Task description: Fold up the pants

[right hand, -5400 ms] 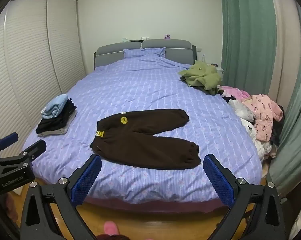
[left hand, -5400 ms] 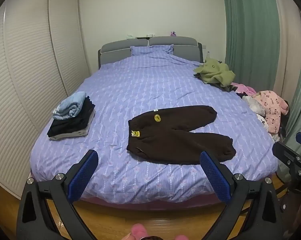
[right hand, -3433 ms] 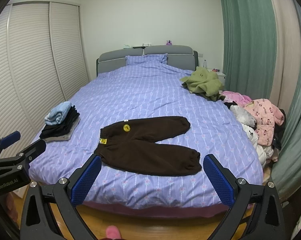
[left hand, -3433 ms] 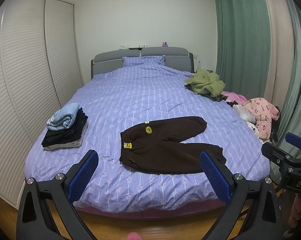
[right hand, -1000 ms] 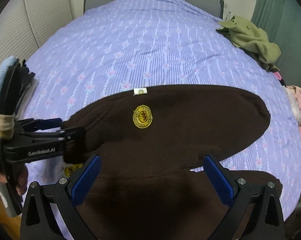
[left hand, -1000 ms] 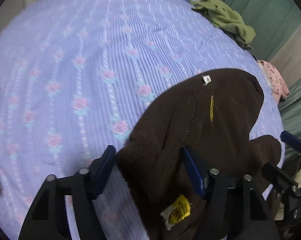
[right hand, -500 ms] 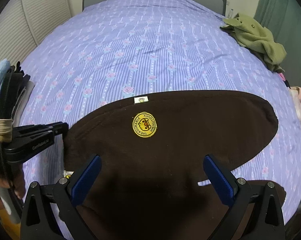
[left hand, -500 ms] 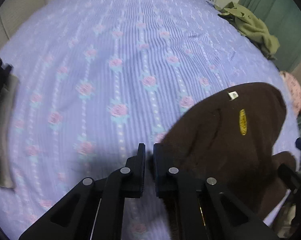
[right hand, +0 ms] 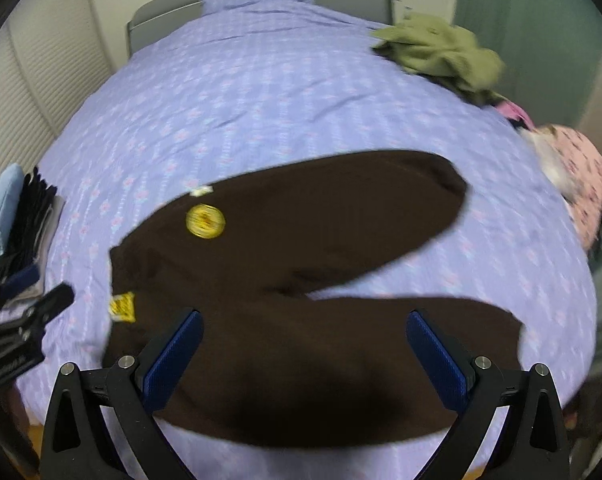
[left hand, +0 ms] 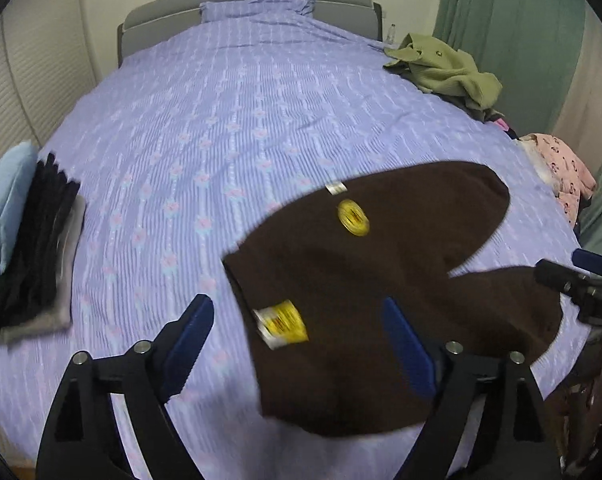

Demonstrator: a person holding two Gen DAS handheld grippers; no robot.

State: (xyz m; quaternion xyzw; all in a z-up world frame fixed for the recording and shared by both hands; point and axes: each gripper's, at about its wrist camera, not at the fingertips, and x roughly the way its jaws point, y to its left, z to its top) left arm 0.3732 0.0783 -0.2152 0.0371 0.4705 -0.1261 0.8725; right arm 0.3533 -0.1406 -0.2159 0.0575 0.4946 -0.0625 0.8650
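Dark brown pants (left hand: 381, 264) lie flat on the purple bedspread (left hand: 229, 112), waist to the left, two legs spread to the right. They bear a round yellow patch (left hand: 353, 213) and a yellow tag (left hand: 283, 322). My left gripper (left hand: 299, 346) is open and empty above the waist edge. My right gripper (right hand: 301, 354) is open and empty above the near leg of the pants (right hand: 341, 272). Each gripper shows at the edge of the other's view, the right one (left hand: 581, 280) and the left one (right hand: 25, 320).
A stack of folded clothes (left hand: 25, 240) sits at the bed's left edge. An olive garment (left hand: 445, 68) lies at the far right. Pink clothes (left hand: 561, 176) are heaped off the right side. Green curtains (left hand: 513, 32) hang right; the headboard (left hand: 261, 4) is far.
My left gripper was shut at the pants' waist edge half a second ago; it has opened and pulled back. The right gripper has moved right, over the near leg. The waist lies flat.
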